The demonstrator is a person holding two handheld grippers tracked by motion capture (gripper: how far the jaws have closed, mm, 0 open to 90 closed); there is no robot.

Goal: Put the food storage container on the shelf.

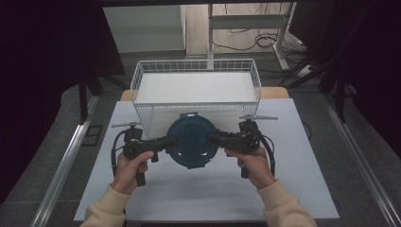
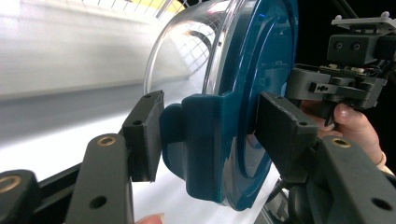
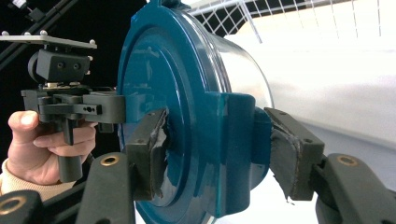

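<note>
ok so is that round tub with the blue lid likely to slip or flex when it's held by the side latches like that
The container probably stays stiff: its clear wall and blue lid look like hard plastic. The glossy lid could be slippery, though the left gripper and right gripper each clamp a latch tab. Nothing shows through the wall, so likely light.

The round clear plastic container with a blue lid (image 1: 191, 141) sits above the white table's (image 1: 293, 184) middle, between both grippers, before the white wire basket (image 1: 196, 80) at its far edge.
</note>
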